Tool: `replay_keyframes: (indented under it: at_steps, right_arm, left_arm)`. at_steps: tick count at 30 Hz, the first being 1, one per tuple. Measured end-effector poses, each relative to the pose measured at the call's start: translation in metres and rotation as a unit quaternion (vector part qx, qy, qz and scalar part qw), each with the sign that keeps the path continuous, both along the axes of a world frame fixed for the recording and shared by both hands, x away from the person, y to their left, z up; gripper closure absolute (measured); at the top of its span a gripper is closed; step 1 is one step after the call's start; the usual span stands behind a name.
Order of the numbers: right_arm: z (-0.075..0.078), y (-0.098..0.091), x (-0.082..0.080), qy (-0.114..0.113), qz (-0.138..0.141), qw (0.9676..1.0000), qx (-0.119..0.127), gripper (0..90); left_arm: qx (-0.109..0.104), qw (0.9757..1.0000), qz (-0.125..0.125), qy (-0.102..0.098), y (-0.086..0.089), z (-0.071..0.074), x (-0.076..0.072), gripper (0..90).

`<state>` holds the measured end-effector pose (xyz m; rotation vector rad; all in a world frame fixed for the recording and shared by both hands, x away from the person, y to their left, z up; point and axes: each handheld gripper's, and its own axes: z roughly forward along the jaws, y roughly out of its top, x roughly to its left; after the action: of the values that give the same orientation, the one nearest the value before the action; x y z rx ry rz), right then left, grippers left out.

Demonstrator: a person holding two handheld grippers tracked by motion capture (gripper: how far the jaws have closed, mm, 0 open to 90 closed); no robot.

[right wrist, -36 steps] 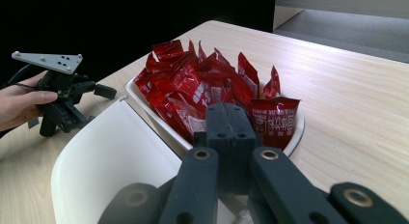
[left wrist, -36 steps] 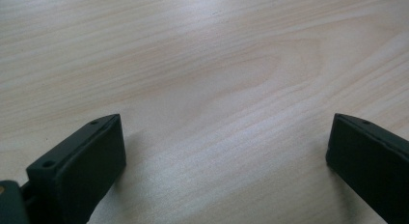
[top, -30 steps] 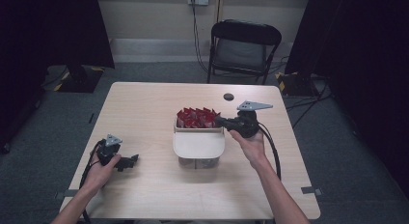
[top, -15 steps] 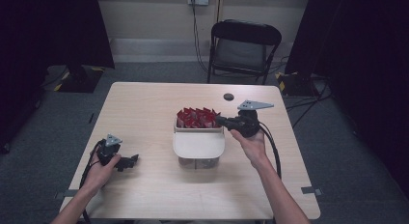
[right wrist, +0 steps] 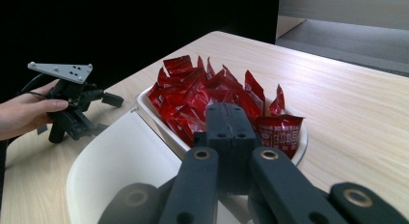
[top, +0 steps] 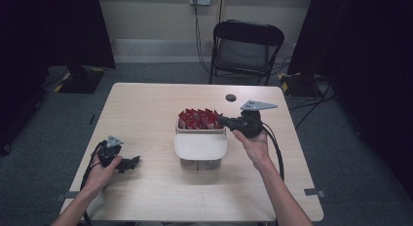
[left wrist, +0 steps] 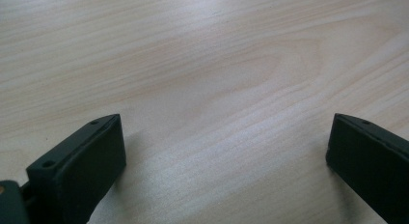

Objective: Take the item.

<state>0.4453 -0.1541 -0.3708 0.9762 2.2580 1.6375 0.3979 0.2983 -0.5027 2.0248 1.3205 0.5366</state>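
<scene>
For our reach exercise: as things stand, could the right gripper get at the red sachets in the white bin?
Probably yes. The right gripper, jaws shut, hovers at the red sachets, which lie uncovered in the white bin; nothing stands between them. It would have to open first to take one.

Two matte black hand-held grippers (top: 127, 163) (top: 225, 121), blocky screw-holed fingers (left wrist: 79, 161), grey three-cornered top plates, trailing black cables, bare forearms.

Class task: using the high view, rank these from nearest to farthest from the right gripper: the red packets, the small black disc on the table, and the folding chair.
1. Red packets, just left of the right gripper.
2. Black disc, slightly beyond it on the table.
3. Folding chair, behind the table's far edge.
</scene>
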Motion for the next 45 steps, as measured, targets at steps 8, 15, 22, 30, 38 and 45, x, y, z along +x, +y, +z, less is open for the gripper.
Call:
replay_keyframes:
  at_steps: [8, 15, 22, 30, 38, 45]
  right_arm:
    - [0.004, 0.000, -0.001, -0.006, -0.002, 0.9999, 0.010, 90.0]
    - [0.005, 0.000, -0.001, -0.007, -0.005, 0.9999, 0.013, 90.0]
    - [0.011, -0.001, -0.001, -0.015, -0.007, 0.9993, 0.033, 90.0]
    - [0.019, 0.004, -0.003, -0.027, -0.003, 0.9989, 0.037, 90.0]
    - [0.023, 0.000, -0.003, -0.031, -0.008, 0.9985, 0.044, 90.0]
    - [0.026, -0.002, -0.004, -0.035, -0.008, 0.9980, 0.052, 90.0]
  left_arm:
    - [0.000, 1.0000, 0.000, 0.000, 0.000, 0.000, 0.000, 0.0]
    - [0.000, 1.0000, 0.000, 0.000, 0.000, 0.000, 0.000, 0.0]
    - [0.000, 1.0000, 0.000, 0.000, 0.000, 0.000, 0.000, 0.0]
    - [0.000, 1.0000, 0.000, 0.000, 0.000, 0.000, 0.000, 0.0]
    - [0.000, 1.0000, 0.000, 0.000, 0.000, 0.000, 0.000, 0.0]
    - [0.000, 1.0000, -0.001, 0.000, 0.000, 0.000, 0.000, 0.0]
